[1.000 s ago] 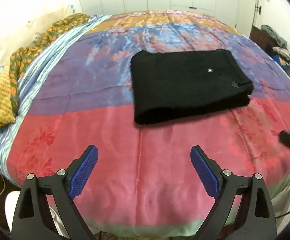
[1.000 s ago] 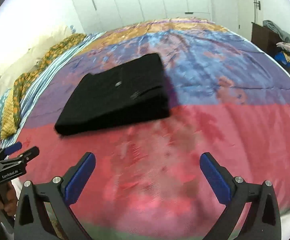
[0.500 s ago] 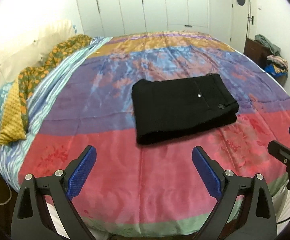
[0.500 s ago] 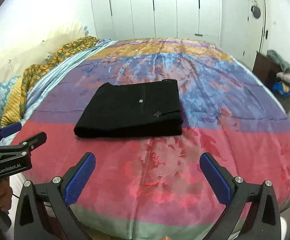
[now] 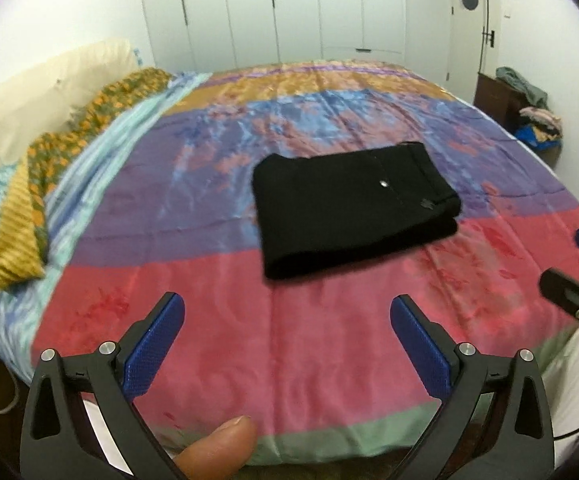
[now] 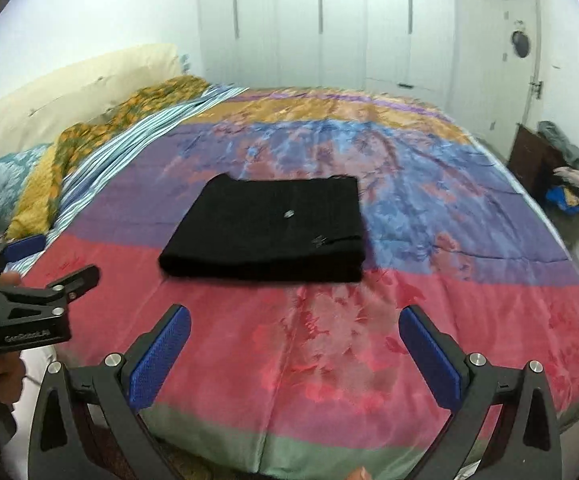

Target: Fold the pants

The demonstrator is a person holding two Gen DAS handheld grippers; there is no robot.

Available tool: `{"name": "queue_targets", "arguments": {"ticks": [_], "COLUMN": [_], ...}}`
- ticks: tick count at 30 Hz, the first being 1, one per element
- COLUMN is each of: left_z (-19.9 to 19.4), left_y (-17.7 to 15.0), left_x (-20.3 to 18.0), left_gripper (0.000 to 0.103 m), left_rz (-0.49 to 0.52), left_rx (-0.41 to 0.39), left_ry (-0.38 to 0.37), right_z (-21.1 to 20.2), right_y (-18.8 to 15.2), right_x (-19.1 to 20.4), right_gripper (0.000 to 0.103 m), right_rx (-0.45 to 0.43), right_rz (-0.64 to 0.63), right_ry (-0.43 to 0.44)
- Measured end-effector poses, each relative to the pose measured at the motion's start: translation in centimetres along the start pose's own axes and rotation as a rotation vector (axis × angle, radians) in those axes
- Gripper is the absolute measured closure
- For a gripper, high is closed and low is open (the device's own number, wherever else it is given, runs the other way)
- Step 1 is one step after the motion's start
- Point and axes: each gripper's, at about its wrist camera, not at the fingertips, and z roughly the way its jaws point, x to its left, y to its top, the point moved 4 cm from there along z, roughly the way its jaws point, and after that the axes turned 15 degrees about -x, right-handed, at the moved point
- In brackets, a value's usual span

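Nearest, the left gripper hangs over the bedspread's red band, its jaws opening with nothing between them. The right gripper is spread wide too, and empty. Farther in, the black pants lie folded flat mid-bed, apart from both grippers. Pillows line the left edge; what looks like heaped clothing sits far right.

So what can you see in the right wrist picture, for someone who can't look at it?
Black pants, folded into a neat rectangle, lie on a bed with a bright striped cover. The right hand-held gripper hangs above the near edge, open and empty, and the left hand-held gripper pokes in from the left, with nothing between its fingers.
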Motion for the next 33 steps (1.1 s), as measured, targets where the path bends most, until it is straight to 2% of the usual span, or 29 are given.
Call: {"name": "queue_targets", "arguments": {"ticks": [6, 10, 15, 22, 33], "left_z": [-0.7, -1.4, -1.4, -1.9, -2.3], "left_y": [0.4, 1.3, 1.4, 0.7, 0.8], "left_x": [-0.7, -0.7, -0.6, -1.5, -0.7], "left_gripper": [0.000, 0.000, 0.000, 0.001, 0.001], "left_rz": [0.049, 0.031, 0.028, 0.060, 0.000], "left_rx": [-0.013, -0.020, 0.028, 0.105, 0.178], "left_ry": [-0.008, -0.026, -0.026, -0.046, -0.048], "right_z": [0.2, 0.3, 0.0, -1.0, -1.7], "right_y": [-0.7, -0.6, -0.1, 0.8, 1.4], "right_x": [-0.4, -0.8, -0.8, 0.5, 0.9], "right_gripper": [0.000, 0.000, 0.000, 0.000, 0.000], "right_rx": [0.040, 0.075, 0.102, 0.134, 0.199], "right_rz": [0.073, 0.095, 0.047, 0.024, 0.005], "right_ry": [0.055, 0.035, -0.051, -0.035, -0.045]}}
